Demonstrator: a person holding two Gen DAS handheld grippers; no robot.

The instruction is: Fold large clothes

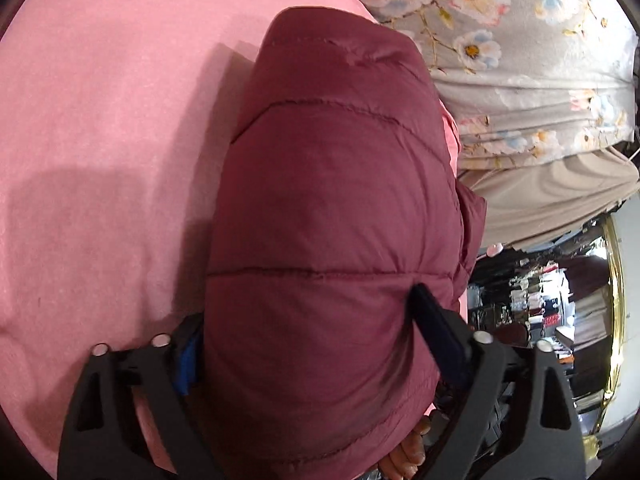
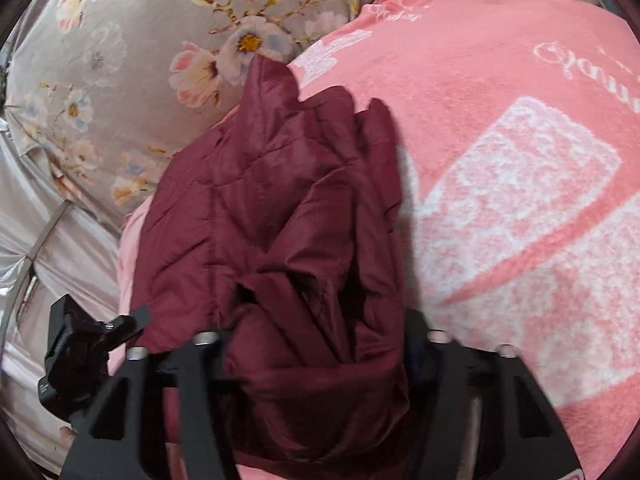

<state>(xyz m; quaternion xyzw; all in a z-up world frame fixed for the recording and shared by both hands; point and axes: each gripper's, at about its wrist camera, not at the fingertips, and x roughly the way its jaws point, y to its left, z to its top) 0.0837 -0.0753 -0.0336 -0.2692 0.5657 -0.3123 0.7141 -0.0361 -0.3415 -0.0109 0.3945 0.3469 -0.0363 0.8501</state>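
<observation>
We have the maroon puffer jacket [image 1: 332, 216] bundled between us, lying over the pink blanket [image 1: 100, 120] on the bed, with the floral sheet [image 1: 500, 40] beyond it. Our left tool [image 1: 304, 332] is clamped on a thick quilted wad of the jacket, its fingers pressed into either side. Our right tool [image 2: 316, 344] is likewise clamped on a creased, gathered part of the jacket, which fills the gap between its fingers. In the right wrist view the left tool shows at the lower left edge. We judge the fold well along: the jacket looks doubled into a compact, layered bundle. What seems left is to set it flat, release both tools and smooth the loose folds
</observation>
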